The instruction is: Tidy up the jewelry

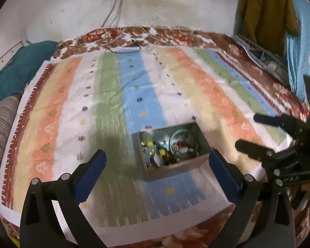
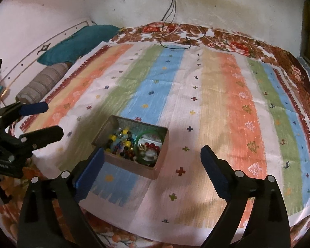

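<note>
Metal box (image 1: 171,155) sits open on the striped cloth (image 1: 134,95) spread over the bed, holding mixed coloured beads (image 2: 122,142) and a green bangle (image 2: 148,146). Both grippers hover above it with nothing between their jaws: the left gripper (image 1: 157,161) and the right gripper (image 2: 153,157) each stand wide apart, flanking the box.
</note>
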A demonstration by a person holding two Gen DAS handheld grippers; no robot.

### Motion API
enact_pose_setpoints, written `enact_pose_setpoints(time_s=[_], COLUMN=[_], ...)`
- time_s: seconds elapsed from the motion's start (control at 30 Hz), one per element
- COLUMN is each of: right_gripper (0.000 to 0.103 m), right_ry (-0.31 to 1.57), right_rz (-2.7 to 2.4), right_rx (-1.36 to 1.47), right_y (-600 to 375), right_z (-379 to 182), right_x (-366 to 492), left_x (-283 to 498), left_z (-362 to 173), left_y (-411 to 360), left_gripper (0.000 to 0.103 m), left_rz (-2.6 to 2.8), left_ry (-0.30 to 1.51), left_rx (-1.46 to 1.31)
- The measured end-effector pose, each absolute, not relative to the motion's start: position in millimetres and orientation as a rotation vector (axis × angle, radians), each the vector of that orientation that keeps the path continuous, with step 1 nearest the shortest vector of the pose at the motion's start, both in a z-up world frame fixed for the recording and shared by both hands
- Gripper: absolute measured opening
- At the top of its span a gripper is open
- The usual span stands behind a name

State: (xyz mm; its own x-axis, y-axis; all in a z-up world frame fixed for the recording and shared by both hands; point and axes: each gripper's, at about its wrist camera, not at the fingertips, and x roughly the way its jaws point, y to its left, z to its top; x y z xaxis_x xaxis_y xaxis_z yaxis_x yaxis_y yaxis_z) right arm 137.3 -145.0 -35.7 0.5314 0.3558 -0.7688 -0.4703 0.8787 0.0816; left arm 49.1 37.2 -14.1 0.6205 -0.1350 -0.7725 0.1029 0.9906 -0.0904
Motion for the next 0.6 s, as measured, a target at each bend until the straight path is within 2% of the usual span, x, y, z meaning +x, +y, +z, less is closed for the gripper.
enact_pose_setpoints(time_s=[0.6], right_gripper=[0.097], right_ry=[0.813], right_rz=[0.507], right_rx=[-0.127], right_y=[-156.2], right_z=[-24.9], right_x=[115.3], left_x=[29.8], left_z=[-11.9], left_y=[26.9], left_gripper=[0.097], left_rz=[-0.099], left_ry=[0.861], left_rx=[-0.012])
